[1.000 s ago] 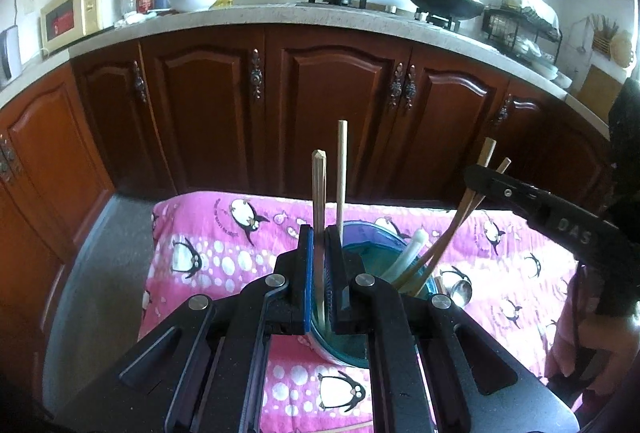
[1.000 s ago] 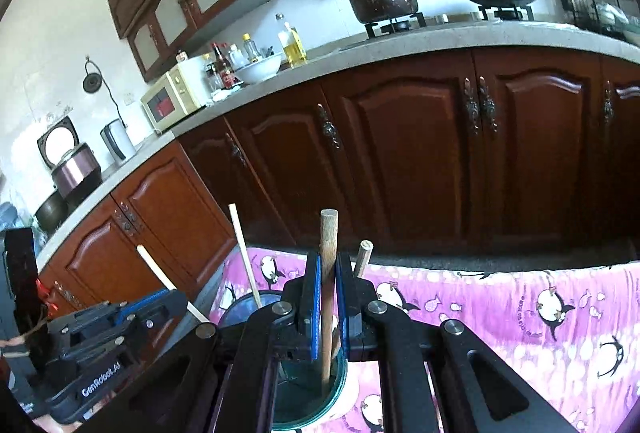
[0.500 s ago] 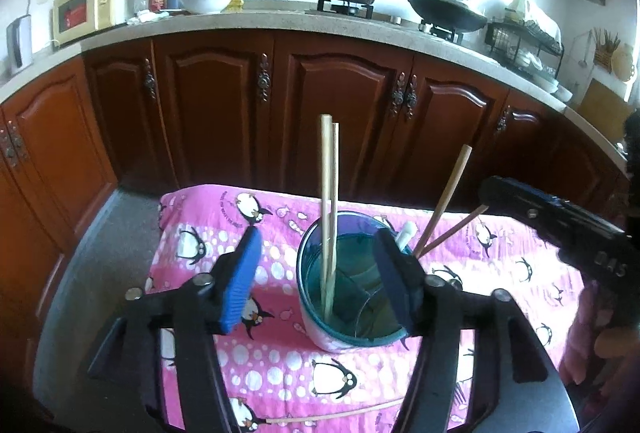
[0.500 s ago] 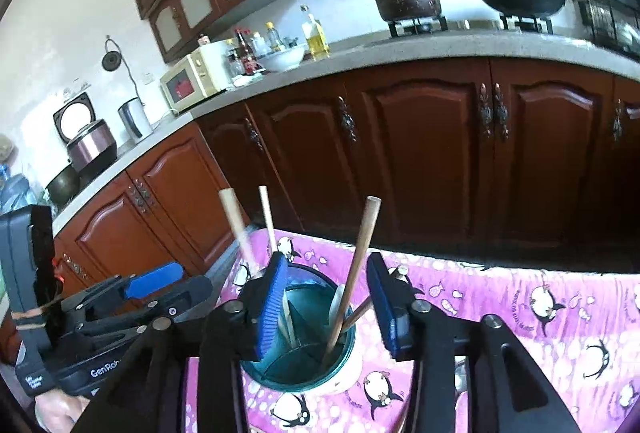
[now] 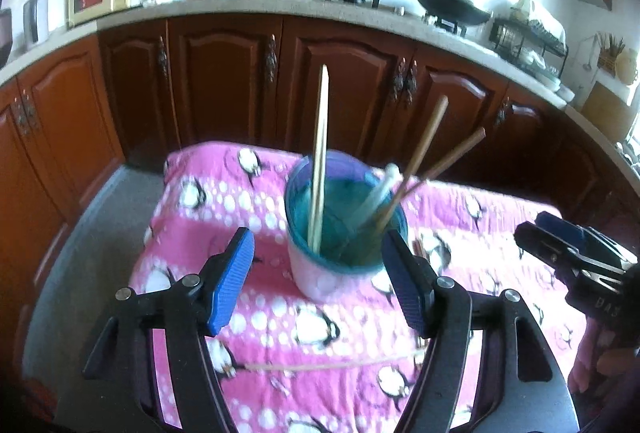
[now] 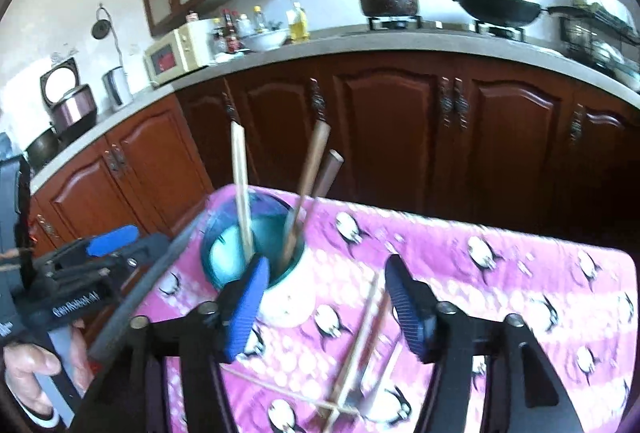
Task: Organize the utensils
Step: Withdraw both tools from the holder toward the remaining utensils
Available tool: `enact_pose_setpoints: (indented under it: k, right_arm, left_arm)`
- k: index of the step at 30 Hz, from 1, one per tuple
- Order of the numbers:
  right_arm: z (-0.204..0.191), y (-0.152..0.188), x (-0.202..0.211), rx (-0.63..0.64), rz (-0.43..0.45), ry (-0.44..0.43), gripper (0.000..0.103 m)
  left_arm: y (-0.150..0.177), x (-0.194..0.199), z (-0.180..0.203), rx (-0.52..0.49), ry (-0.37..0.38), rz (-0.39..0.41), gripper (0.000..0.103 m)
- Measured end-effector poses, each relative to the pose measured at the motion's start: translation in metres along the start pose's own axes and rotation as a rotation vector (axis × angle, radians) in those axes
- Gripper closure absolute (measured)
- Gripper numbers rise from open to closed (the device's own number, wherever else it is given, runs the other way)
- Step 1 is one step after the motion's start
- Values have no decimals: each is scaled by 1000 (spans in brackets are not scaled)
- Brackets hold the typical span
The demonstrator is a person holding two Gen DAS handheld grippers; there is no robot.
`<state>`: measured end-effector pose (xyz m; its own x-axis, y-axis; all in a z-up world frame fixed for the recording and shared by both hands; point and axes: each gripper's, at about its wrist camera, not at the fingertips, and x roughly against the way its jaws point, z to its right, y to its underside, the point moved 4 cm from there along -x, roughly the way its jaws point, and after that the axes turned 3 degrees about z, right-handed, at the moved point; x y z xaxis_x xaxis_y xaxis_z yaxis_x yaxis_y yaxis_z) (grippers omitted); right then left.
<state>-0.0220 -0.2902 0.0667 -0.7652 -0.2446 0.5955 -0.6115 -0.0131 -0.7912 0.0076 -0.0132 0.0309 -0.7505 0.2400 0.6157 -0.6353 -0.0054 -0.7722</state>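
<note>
The right tool [image 6: 324, 303] is seen with its blue-padded jaws parted and opening wider, nothing gripped between them. Just ahead of it and below, between the jaws in the right wrist view, a loose bundle of pale wooden chopsticks [image 6: 362, 337] lies flat on the pink penguin-patterned cloth [image 6: 500, 273] covering the desk. Their long axis runs roughly away from the tool, tilted slightly to the right, and a thinner stick is crossed under their near ends. By judgement, this tool is the nearer one for picking them up.

The left tool [image 5: 318, 279] is likewise released, its jaws spread wide and opening, with nothing pressed by the pads. Directly in front of it stands the teal-rimmed white round holder cup [image 5: 340, 233], touched by neither pad. In it one pale chopstick [image 5: 320, 161] stands nearly upright, and two darker brown sticks [image 5: 420, 161] lean to the right beside a white handle [image 5: 378, 193]. One thin stick [image 5: 332, 366] lies crosswise on the cloth below this tool.
</note>
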Motion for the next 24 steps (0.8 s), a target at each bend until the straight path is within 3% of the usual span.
enact_pose_setpoints:
  k: [8, 10, 11, 20, 24]
  right_arm:
    - [31, 47, 14, -18, -74, 86, 37]
    - [39, 58, 16, -53, -95, 76, 37]
    - [43, 62, 17, -68, -105, 71, 37]
    - [56, 80, 16, -102, -141, 68, 36]
    - [53, 81, 16, -87, -142, 68, 36]
  left_arm:
    - [43, -10, 18, 17, 42, -118, 36]
    - [53, -14, 23, 13, 39, -151, 30]
    - [55, -14, 24, 13, 46, -158, 25]
    - [72, -24, 34, 3, 69, -225, 23]
    - [74, -24, 36, -41, 19, -212, 23]
